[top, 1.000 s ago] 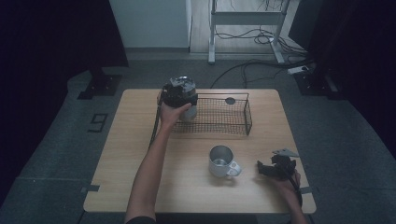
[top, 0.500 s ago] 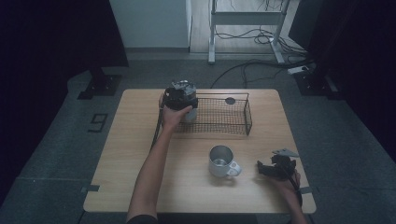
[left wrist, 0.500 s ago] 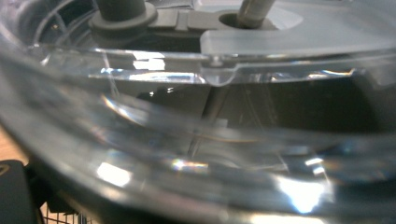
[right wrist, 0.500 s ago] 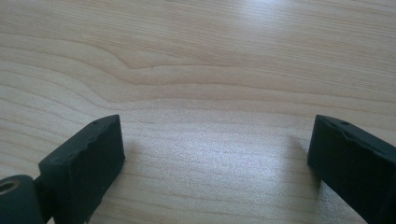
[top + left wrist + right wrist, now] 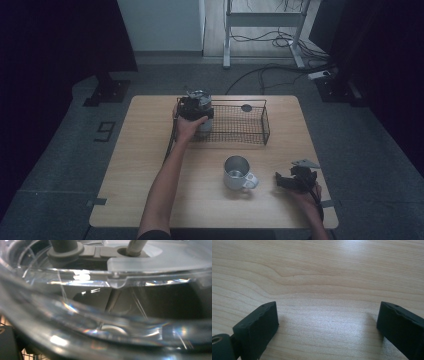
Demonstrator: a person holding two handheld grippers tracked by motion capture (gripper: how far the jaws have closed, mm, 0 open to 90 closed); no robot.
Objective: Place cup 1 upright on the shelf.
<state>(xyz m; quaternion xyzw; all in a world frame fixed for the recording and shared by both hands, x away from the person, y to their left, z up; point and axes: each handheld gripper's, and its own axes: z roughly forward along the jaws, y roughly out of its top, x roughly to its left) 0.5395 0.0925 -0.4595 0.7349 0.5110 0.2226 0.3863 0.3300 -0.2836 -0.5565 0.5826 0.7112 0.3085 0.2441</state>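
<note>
High view, left to right. Person's left forearm (image 5: 165,185) runs from the bottom edge, left of centre, up toward the middle of the frame. At its end the left gripper (image 5: 192,107) sits against a clear lidded container (image 5: 201,102), which stands at the left end of the black wire basket (image 5: 250,134), just above frame centre. Whether the container rests on the basket floor or hangs just above it: cannot tell.

Left gripper view: clear container wall (image 5: 105,322) pressed right up to the lens; frosted lid (image 5: 160,262) across the top of the frame, with a grey fitting in the upper left. The gripper's own jaws are hidden behind the plastic. Read together with the high view, the left gripper is clasped around the wide container, jaws spread far apart on it.

Wooden table (image 5: 130,175) carries the rest. A metal mug (image 5: 238,172) stands below and right of centre, handle to the right, well apart from the basket and from both grippers. A small dark round object (image 5: 246,107) lies at the basket's far edge.

Lower right of the high view: right gripper (image 5: 295,180) in the person's right hand, low over the table, near the mug but not touching it.

Right gripper view: right gripper (image 5: 327,322) jaws stand wide apart at the lower left and lower right corners, bare wood grain between them. Released, nothing held.
</note>
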